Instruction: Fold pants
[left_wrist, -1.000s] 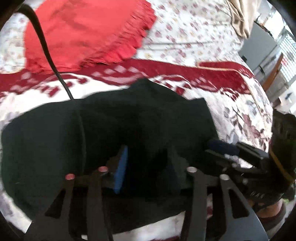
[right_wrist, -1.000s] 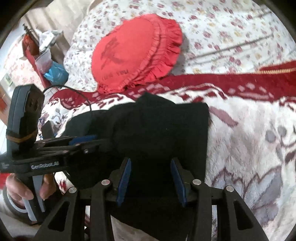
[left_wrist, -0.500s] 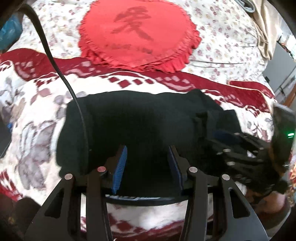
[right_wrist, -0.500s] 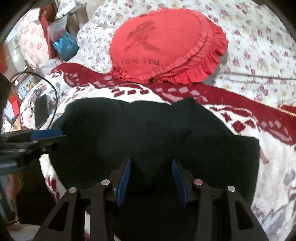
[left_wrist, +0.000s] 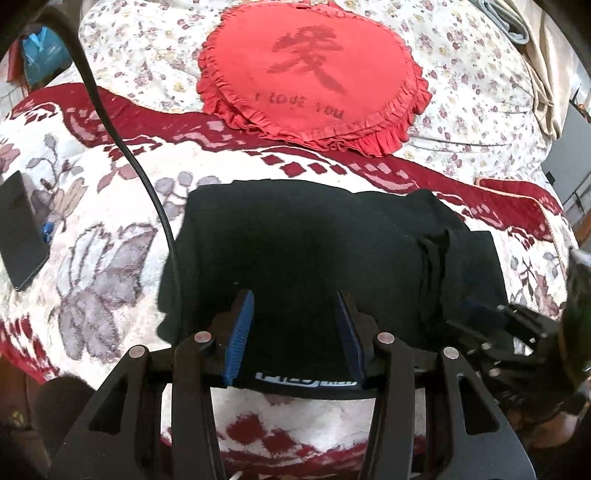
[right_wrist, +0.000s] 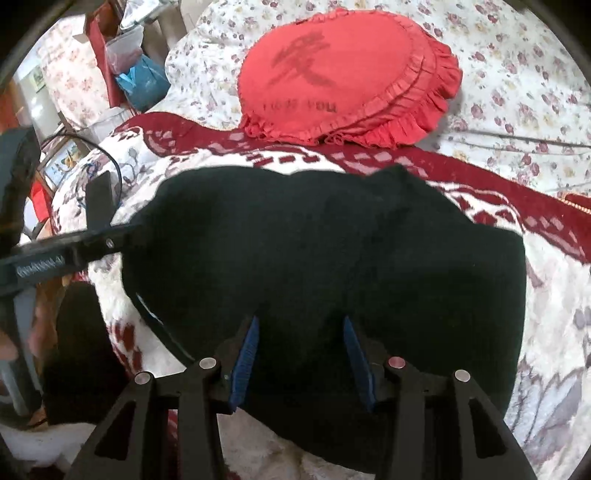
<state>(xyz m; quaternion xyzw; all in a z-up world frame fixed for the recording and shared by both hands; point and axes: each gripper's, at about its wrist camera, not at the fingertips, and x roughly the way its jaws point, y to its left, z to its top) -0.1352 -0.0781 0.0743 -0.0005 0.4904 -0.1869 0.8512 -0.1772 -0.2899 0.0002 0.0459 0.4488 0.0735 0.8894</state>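
The black pants (left_wrist: 303, 251) lie folded in a flat, roughly rectangular pile on the patterned blanket. My left gripper (left_wrist: 293, 325) stands open over their near edge, its blue pads apart above the cloth and a waistband label just below them. My right gripper (right_wrist: 301, 347) is open too, pads apart over the near right part of the pants (right_wrist: 314, 240). Seen from the left wrist, the right gripper (left_wrist: 480, 310) sits at the pile's right end, where the cloth is bunched. From the right wrist, the left gripper (right_wrist: 74, 251) reaches the pile's left edge.
A red heart-shaped frilled cushion (left_wrist: 314, 74) lies beyond the pants on the flowered bedspread. A black phone (left_wrist: 18, 229) rests on the blanket (left_wrist: 92, 258) at the left, and a black cable (left_wrist: 122, 147) runs down across the pants' left edge. Bags and clutter (right_wrist: 136, 74) stand beside the bed.
Both wrist views have swung sideways, bringing the cushion to the centre. The pants, bunched and partly raised a second ago, now lie flatter and spread wider on the blanket.
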